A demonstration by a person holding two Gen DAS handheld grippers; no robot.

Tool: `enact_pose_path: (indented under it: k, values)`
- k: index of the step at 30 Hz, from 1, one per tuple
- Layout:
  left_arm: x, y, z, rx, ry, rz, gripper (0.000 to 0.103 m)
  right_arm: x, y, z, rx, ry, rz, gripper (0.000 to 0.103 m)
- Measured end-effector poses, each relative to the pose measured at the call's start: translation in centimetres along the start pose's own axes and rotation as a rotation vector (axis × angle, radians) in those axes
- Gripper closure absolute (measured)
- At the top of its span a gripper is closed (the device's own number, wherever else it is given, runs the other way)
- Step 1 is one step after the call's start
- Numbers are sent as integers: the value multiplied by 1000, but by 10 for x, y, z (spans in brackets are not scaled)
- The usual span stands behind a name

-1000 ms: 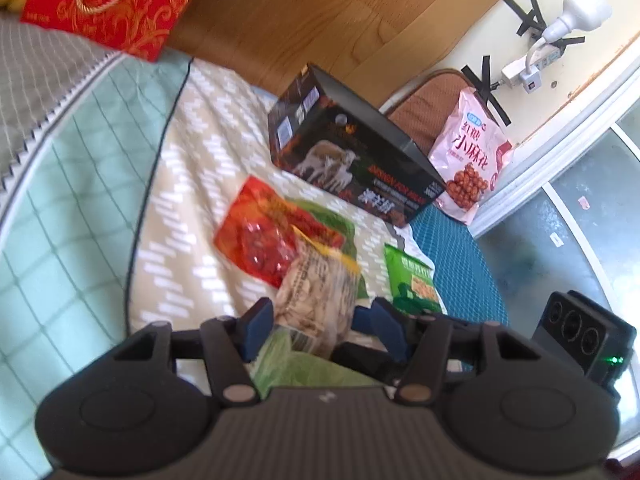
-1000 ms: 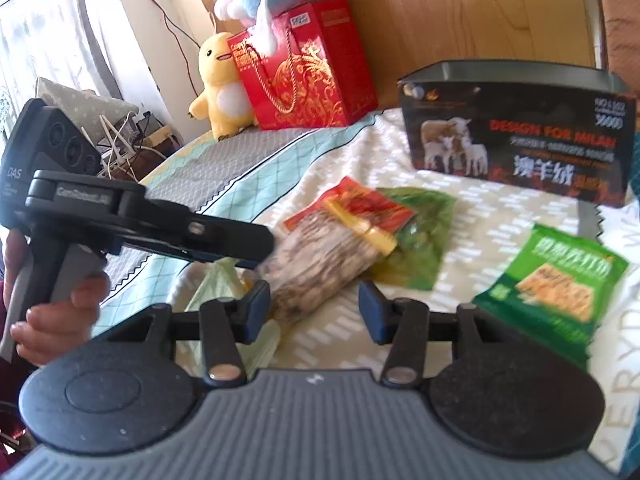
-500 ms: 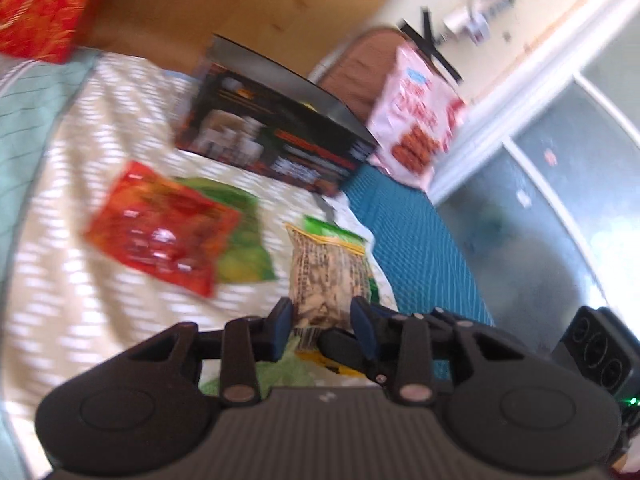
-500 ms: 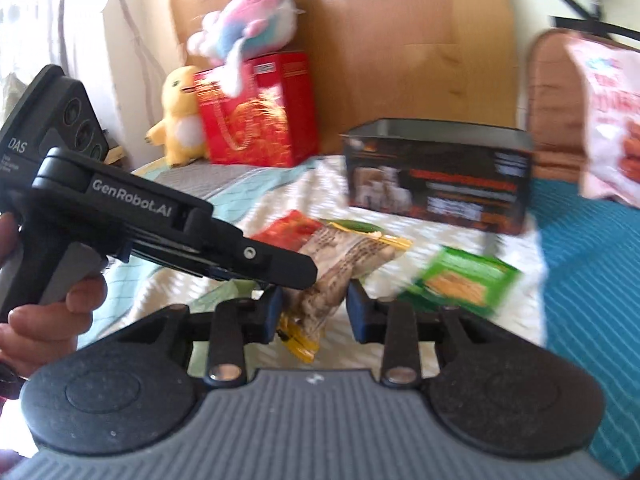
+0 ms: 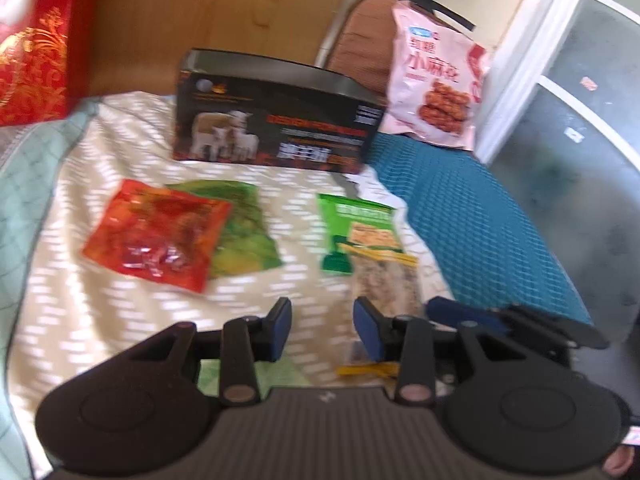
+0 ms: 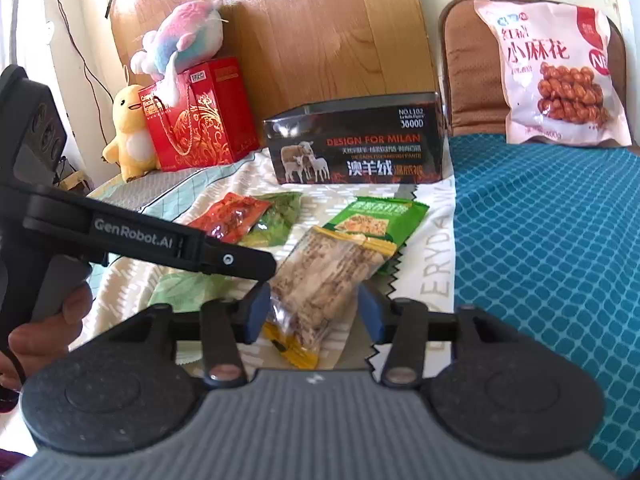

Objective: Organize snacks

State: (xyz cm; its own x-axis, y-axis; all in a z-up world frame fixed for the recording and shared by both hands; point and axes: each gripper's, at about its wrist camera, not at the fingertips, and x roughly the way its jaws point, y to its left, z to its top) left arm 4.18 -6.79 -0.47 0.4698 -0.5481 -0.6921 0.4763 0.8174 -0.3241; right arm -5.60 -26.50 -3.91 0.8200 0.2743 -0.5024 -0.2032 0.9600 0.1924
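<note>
A clear bag of seeds with yellow ends (image 6: 324, 276) lies between the pads of my right gripper (image 6: 314, 314), partly on a green snack bag (image 6: 376, 220). The right jaws stand apart at the bag's sides; I cannot tell if they press it. My left gripper (image 5: 322, 328) is open and empty, with the seed bag (image 5: 386, 280) just right of it. A red snack bag (image 5: 156, 232) overlaps a green one (image 5: 244, 228) on the patterned cloth. A black open box (image 5: 276, 120) stands behind them.
A pink snack bag (image 6: 560, 76) leans on a brown chair back. A red gift bag (image 6: 200, 116) and plush toys stand at the back left. Teal cover (image 6: 552, 260) lies to the right. A pale green bag (image 6: 188, 288) lies under my left gripper.
My left gripper has let go of the seed bag, opened and shifted left. The seed bag now lies between the right gripper's pads, over the green snack bag.
</note>
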Motion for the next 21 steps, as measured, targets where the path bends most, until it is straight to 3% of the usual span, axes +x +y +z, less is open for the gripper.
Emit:
enact_pose_path:
  k: [11,21]
  values:
    - [-4,5,-6,12,-45,179,59,10,8,-10,-40,31,1,40]
    - [-2,15,-7,8,-58,231,56,11,12,-10,-67,30,-8,37]
